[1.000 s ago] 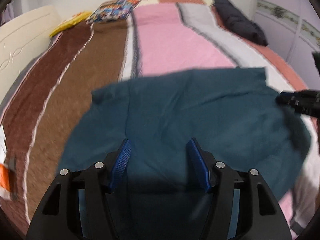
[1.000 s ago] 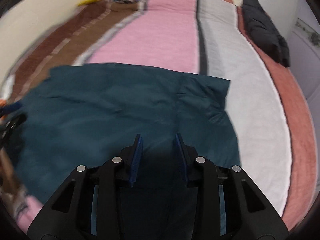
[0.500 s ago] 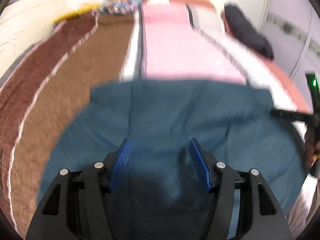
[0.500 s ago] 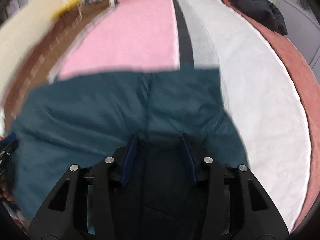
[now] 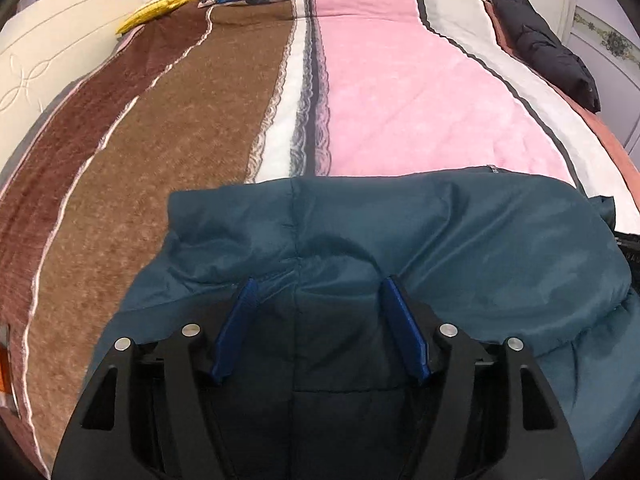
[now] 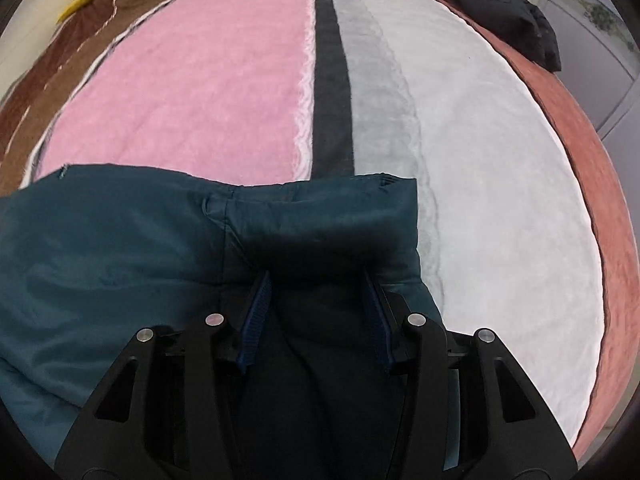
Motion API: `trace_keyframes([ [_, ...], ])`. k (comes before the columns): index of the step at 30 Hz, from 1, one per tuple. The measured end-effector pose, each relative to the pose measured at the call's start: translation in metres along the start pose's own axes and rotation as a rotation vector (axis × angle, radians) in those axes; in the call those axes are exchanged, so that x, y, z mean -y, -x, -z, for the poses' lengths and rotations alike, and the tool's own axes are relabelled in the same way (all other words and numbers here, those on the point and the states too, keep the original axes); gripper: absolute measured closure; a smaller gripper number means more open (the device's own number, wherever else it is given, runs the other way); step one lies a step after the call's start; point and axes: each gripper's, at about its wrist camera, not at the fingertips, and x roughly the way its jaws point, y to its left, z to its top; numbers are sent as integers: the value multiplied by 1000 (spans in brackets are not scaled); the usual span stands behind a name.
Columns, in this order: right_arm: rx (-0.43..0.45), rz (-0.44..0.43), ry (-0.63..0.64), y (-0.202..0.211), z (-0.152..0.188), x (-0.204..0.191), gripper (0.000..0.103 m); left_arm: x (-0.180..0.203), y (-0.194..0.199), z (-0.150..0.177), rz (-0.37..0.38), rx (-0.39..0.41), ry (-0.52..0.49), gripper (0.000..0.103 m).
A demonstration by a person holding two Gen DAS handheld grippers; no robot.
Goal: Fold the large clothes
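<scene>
The striped bedspread [image 5: 400,100] carried your teal jacket [image 5: 440,232] folded at its near end. Your left gripper [image 5: 320,292] had just widened, your right gripper [image 6: 318,284] too; both stood released, jacket between unpressed pads.

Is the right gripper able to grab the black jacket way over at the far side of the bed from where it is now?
Probably not. The right gripper sits over the teal garment at the near edge, and the black jacket lies far across the bedspread. Nothing blocks the way; it just looks too far.
</scene>
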Motion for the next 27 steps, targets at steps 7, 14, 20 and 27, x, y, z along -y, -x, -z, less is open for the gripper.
trace_keyframes([
  [7,10,-6,-14,-5,1,-1,57,2,-8,4,-13,12,3,36],
  [14,27,14,-4,-5,5,-6,57,2,-8,5,-17,26,1,36],
  [20,37,16,-5,-5,6,-6,57,2,-8,5,-14,26,2,36],
  [27,42,15,-5,-5,7,-6,57,3,-9,5,-19,26,-3,36],
])
